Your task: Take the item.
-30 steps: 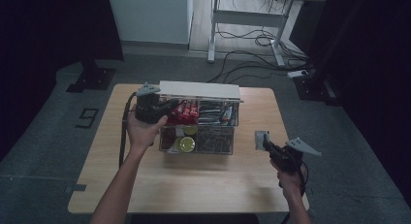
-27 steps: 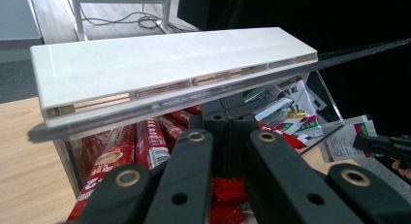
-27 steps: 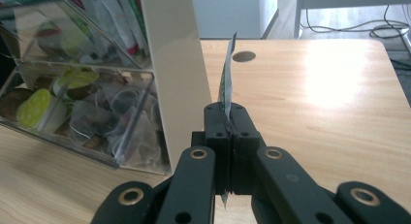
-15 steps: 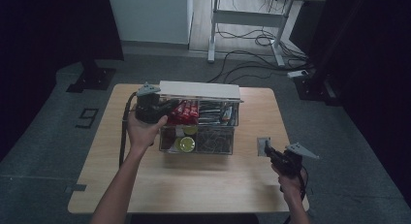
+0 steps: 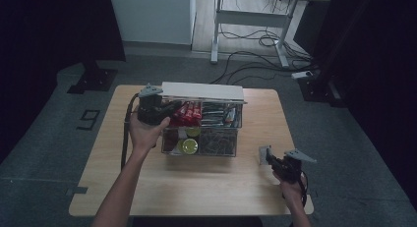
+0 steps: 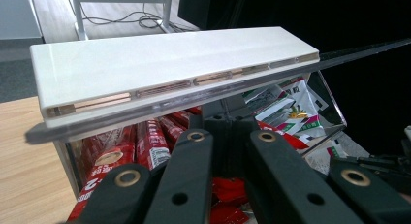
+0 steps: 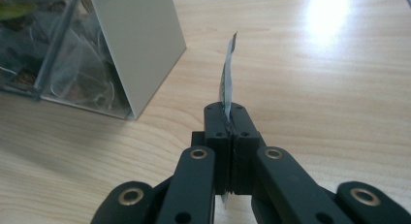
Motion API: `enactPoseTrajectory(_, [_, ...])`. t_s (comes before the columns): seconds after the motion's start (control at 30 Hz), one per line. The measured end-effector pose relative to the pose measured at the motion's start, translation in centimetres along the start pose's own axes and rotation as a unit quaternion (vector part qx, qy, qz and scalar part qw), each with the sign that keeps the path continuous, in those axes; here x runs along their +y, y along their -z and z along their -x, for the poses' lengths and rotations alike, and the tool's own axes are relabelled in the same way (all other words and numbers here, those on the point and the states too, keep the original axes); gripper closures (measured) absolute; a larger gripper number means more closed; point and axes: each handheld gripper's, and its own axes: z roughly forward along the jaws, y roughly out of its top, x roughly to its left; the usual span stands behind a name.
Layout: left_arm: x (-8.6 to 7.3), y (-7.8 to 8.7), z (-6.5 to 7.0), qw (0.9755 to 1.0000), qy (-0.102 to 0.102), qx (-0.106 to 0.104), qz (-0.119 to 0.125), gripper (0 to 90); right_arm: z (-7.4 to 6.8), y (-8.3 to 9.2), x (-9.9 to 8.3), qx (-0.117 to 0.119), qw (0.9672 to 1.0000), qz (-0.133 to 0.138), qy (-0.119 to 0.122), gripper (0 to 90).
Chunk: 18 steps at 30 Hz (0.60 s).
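Observation:
A clear compartment box (image 5: 237, 138) stands mid-table with its white lid (image 5: 202, 91) raised at the back. Red packets (image 5: 189, 111), white-green sachets (image 5: 223, 114) and a green round item (image 5: 188, 146) lie inside. My left gripper (image 5: 172, 109) is at the box's upper left, shut, with its tips (image 6: 228, 122) just under the lid's clear edge (image 6: 160, 64), above the red packets (image 6: 150, 141). Over the table's front right, my right gripper (image 5: 269, 159) is shut on a small white-green sachet (image 7: 228, 73) held edge-on, right of the box's end wall (image 7: 140, 44).
The wooden table (image 5: 231, 187) has bare board in front of the box and to its right. Its right edge lies close to my right hand. Beyond the table stands a white desk frame (image 5: 255, 20) with cables (image 5: 251, 55) on the floor.
My right gripper has drifted a little toward the table's front with the sachet still in it. The left gripper and the lid have stayed put.

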Motion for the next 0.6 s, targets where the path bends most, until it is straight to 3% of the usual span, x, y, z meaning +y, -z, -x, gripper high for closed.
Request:
enactPoseTrajectory(0.23, [-0.1, 0.0, 0.0, 1.0000, 0.001, 0.000, 0.000, 90.0, 0.6, 0.0, -0.2, 0.000, 1.0000, -0.001, -0.009, 87.2])
enactPoseTrajectory(0.33, [-0.1, 0.0, 0.0, 1.0000, 0.001, 0.000, 0.000, 90.0, 1.2, 0.2, -0.3, -0.014, 0.9998, -0.007, -0.011, 86.1])
enactPoseTrajectory(0.6, [-0.1, 0.0, -0.1, 1.0000, 0.001, 0.002, 0.000, 90.0, 2.5, 0.2, -0.8, -0.024, 0.9992, -0.022, -0.024, 80.4])
